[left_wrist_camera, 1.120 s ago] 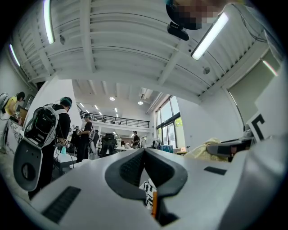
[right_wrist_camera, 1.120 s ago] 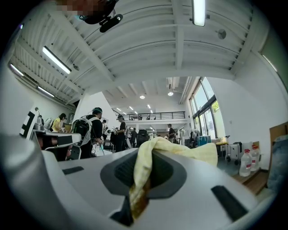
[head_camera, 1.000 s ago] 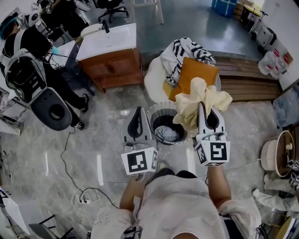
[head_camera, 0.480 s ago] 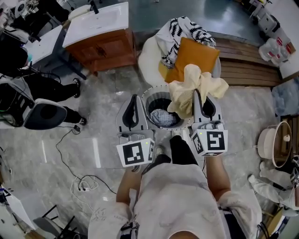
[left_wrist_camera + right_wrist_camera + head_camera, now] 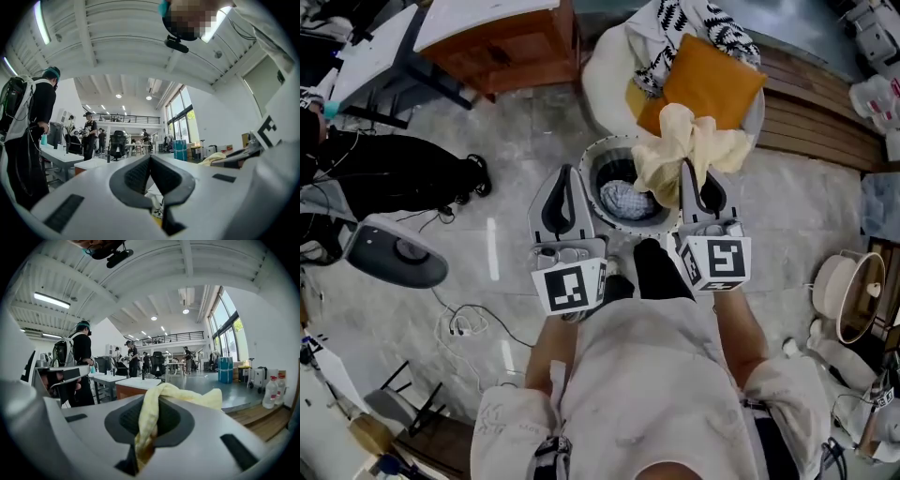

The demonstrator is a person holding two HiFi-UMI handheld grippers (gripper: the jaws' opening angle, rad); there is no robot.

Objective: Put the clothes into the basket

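The pale yellow cloth (image 5: 686, 150) hangs bunched over the basket (image 5: 609, 142), at 2 o'clock on its rim, pinched in the right gripper (image 5: 688, 173) (jaws nearly together on the fabric). Another garment (image 5: 625, 199) lies inside. The left gripper (image 5: 563, 178), at the basket's 9 o'clock, has its jaws pressed together, empty. An orange cushion (image 5: 708, 84) sits beyond at 1 o'clock

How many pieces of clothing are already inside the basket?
1: a pale garment at the bottom of the basket. Others may be hidden beneath it or behind the yellow cloth in the right gripper.
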